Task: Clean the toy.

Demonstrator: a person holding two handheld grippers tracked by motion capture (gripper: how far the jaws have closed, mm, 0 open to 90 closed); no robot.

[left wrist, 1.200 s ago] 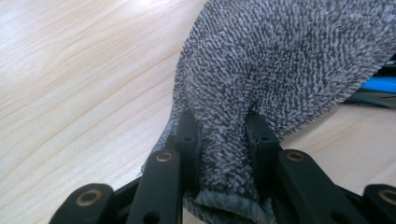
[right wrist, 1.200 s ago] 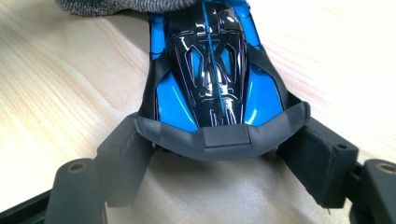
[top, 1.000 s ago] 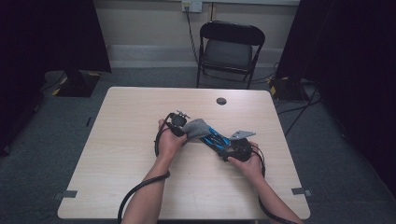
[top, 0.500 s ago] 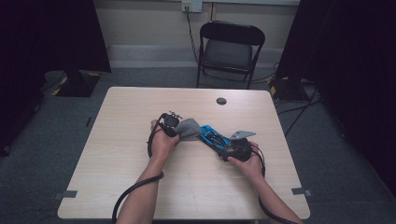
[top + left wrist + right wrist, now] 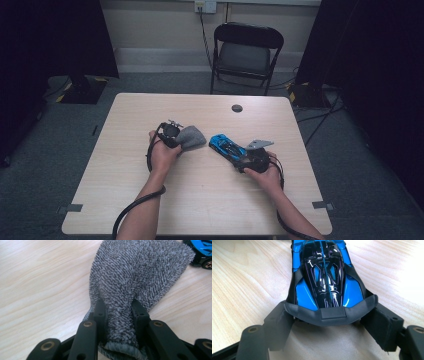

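A grey terry cloth point(image 5: 192, 136) lies bunched on the wooden table point(image 5: 200, 200), left of centre. My left gripper point(image 5: 181, 138) is shut on its near end; in the left gripper view both jaws pinch a fold of the cloth point(image 5: 140, 272), with the left gripper point(image 5: 117, 307) low over the tabletop. A shiny blue and black toy car point(image 5: 226, 146) rests on the table to the right of the cloth, with a small gap between them. My right gripper point(image 5: 245, 157) is shut on the car's rear; the jaws flank the car point(image 5: 324, 272) at its dark spoiler, with the right gripper point(image 5: 329, 316) level with the tabletop.
A small dark round disc point(image 5: 237, 108) sits near the table's far edge. A black folding chair point(image 5: 247, 50) stands beyond the table. Cables trail from both grippers off the near edge. The car's nose point(image 5: 201, 250) peeks in at the top right of the left gripper view.
My left gripper has slid left with the cloth, away from the car, which it lay against before. The right hand and the car have stayed put.
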